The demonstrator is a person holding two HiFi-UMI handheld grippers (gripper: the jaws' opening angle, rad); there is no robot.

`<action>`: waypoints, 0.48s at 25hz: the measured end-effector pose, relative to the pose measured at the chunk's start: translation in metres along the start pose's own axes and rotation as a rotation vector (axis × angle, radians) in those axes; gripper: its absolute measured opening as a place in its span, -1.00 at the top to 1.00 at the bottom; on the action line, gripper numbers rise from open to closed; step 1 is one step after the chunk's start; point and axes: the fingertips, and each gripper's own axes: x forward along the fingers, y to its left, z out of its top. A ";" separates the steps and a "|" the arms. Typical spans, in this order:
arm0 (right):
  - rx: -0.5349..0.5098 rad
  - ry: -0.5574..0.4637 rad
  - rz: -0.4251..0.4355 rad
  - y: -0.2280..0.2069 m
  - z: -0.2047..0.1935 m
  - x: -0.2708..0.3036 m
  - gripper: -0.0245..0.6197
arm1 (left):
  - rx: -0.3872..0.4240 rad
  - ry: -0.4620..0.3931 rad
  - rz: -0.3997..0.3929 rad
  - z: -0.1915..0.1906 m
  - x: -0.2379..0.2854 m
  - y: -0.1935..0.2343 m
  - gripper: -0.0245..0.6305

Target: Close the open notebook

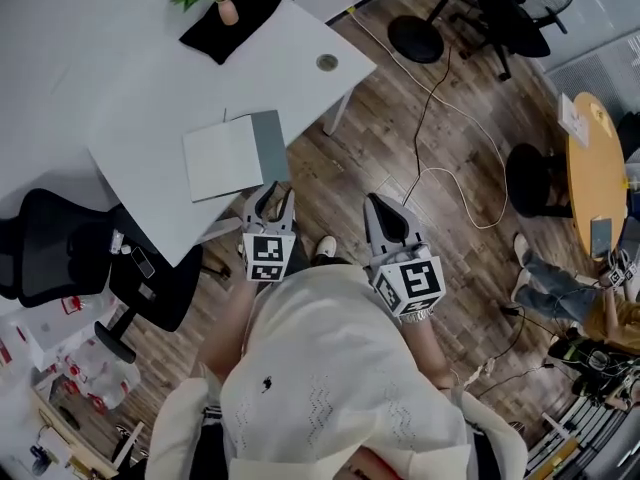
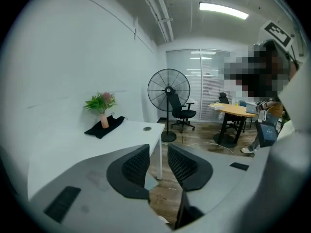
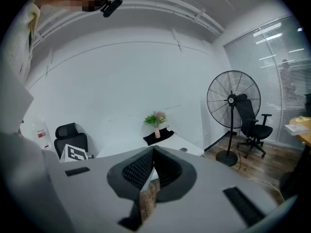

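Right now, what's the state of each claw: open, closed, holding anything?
Left claw: open, nothing between the jaws.
Right claw: closed, jaws together, empty.

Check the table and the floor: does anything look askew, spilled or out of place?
The notebook lies skewed to the white table's edges, with one corner close to the near edge. A loose cable snakes across the wooden floor. Nothing looks spilled or damaged.
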 end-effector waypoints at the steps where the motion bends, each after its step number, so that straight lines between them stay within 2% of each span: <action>1: 0.002 0.005 -0.005 0.002 0.000 0.004 0.92 | 0.000 0.018 -0.009 -0.008 0.005 0.002 0.56; 5: -0.002 0.029 -0.015 0.013 -0.001 0.018 0.92 | 0.019 0.083 -0.028 -0.036 0.021 0.013 0.49; 12: 0.007 0.066 -0.056 0.012 -0.003 0.030 0.92 | 0.130 0.212 -0.057 -0.080 0.050 0.017 0.39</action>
